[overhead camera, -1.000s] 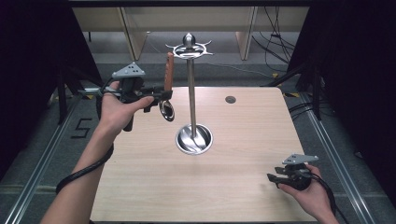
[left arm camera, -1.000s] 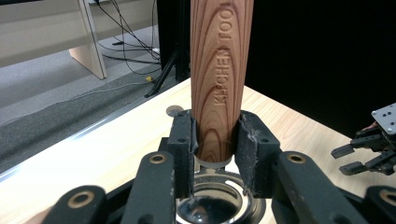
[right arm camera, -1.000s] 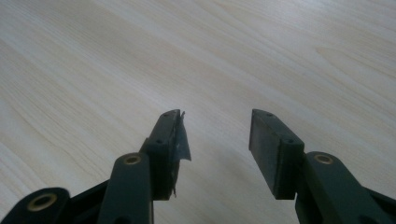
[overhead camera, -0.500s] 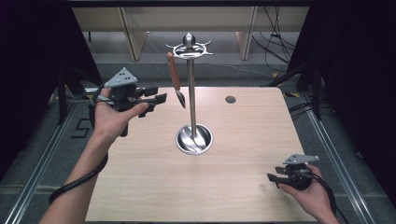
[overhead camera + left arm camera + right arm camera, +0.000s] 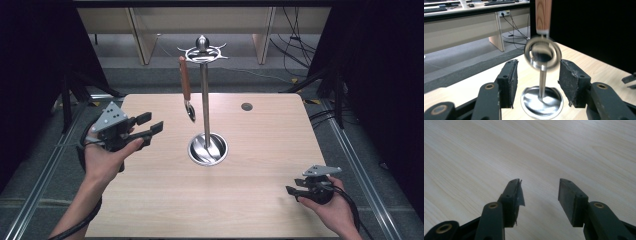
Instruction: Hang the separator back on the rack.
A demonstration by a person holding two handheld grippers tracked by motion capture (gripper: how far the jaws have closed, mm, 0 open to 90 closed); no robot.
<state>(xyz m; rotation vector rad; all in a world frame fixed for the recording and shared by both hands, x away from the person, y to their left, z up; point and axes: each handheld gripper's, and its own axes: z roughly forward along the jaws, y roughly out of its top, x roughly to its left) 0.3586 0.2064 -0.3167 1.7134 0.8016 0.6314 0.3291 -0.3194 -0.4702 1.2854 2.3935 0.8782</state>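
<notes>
High view, table (image 5: pixel 165 210): pale wood, seen from above the person's side.
Stand (image 5: pixel 205 102): steel post, upright near the table centre; round base (image 5: pixel 208 148) flat on the wood, ring of hooks at the top.
Spoon (image 5: pixel 186 89): wooden handle, steel bowl; hangs from a hook at 9 o'clock of the post, just beside it, bowl end down, clear of the table.
Left gripper (image 5: pixel 149 125): at 9 o'clock of the base, above the table's left part, pointing toward the stand; jaws spread wide, just been opening, nothing between them; apart from the spoon.
Left hand (image 5: pixel 104 157): wrapped around the gripper body, grey plate on top.
Right gripper (image 5: pixel 292 192): at 4 o'clock of the base, near the table's front right corner, well apart from the stand; low over the wood.
Left gripper view: spoon (image 5: pixel 543 53) straight ahead beyond the pads (image 5: pixel 510 80), bowl blurred; base (image 5: pixel 541 101) below it.
Right gripper view: jaws parted, bare wood (image 5: pixel 499 150) between and beyond; pad (image 5: pixel 517 195) frayed at the edge.
</notes>
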